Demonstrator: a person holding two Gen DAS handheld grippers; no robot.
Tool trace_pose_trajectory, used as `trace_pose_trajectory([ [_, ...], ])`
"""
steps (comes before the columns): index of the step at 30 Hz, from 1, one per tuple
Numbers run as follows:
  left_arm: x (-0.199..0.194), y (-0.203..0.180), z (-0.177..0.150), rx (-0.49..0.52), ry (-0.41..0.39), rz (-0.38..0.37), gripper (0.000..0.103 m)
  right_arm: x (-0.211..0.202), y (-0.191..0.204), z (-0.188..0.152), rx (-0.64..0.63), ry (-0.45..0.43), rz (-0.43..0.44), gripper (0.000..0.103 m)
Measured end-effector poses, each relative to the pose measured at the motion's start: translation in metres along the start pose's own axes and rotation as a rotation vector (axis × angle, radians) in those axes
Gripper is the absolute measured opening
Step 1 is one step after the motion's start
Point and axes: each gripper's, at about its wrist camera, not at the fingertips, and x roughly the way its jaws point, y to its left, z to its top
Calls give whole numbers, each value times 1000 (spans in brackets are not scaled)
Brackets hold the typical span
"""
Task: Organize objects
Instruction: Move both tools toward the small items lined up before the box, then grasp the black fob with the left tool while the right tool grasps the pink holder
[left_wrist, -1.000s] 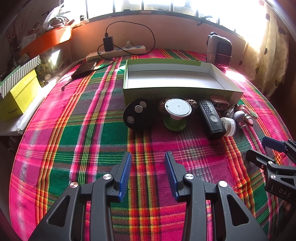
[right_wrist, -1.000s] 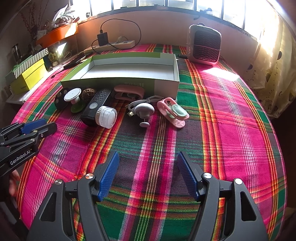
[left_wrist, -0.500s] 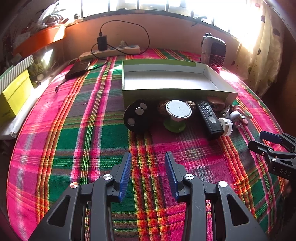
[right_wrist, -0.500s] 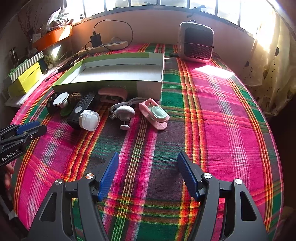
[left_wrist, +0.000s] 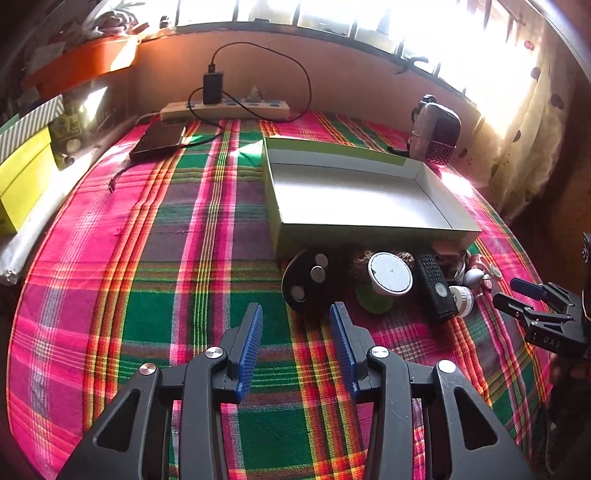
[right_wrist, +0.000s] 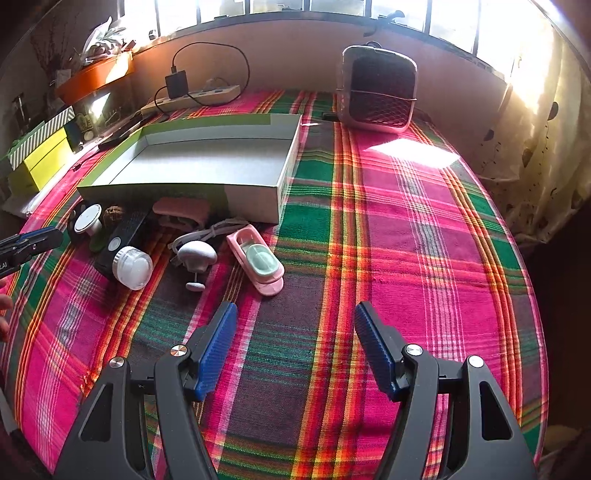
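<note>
1. The left gripper (left_wrist: 295, 347) hung over the plaid tablecloth (left_wrist: 155, 295) with its blue pads spread and widening a little more than a second before, nothing between them

2. Its view had swung since the earlier frame: the shallow box (left_wrist: 354, 192) and the row of small things had slid from the middle toward the right, and more of the bare cloth on the left had come in

3. The right gripper (right_wrist: 295, 350) also hung above the cloth, fingers spread wide and holding nothing, as before

4. From its side the box (right_wrist: 207, 166) and the clutter had drifted left, and the small heater (right_wrist: 380, 92) by the wall now stood closer to the middle

5. The things to be sorted had not been touched; they lay just in front of the box's near wall: a black disc (left_wrist: 306, 284), a white-topped green stand (left_wrist: 388, 277), a black remote (left_wrist: 436, 291), a white jar (right_wrist: 133, 266), a white knob (right_wrist: 195, 254) and a pink clip (right_wrist: 258, 262)

6. The box itself was empty, and the power strip (left_wrist: 225, 109) lay along the far wall
</note>
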Motion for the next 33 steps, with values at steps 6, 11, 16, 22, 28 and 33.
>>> trace_pose_trajectory([
  [6, 12, 0, 8, -1, 22, -18, 36, 7, 3, 7, -54, -1, 16, 66],
  [11, 19, 0, 12, -8, 35, -30, 36, 15, 7, 13, -83, 10, 40, 66],
  [16, 25, 0, 18, -6, 43, -37, 36, 23, 8, 23, -91, 13, 62, 66],
  [22, 31, -2, 21, 9, 50, -32, 36, 29, 9, 32, -92, 14, 76, 66],
  [28, 35, -2, 27, -2, 54, -26, 36, 32, 11, 35, -97, 11, 76, 66],
  [33, 36, -3, 28, -1, 62, -22, 36, 33, 10, 35, -99, 11, 77, 66],
])
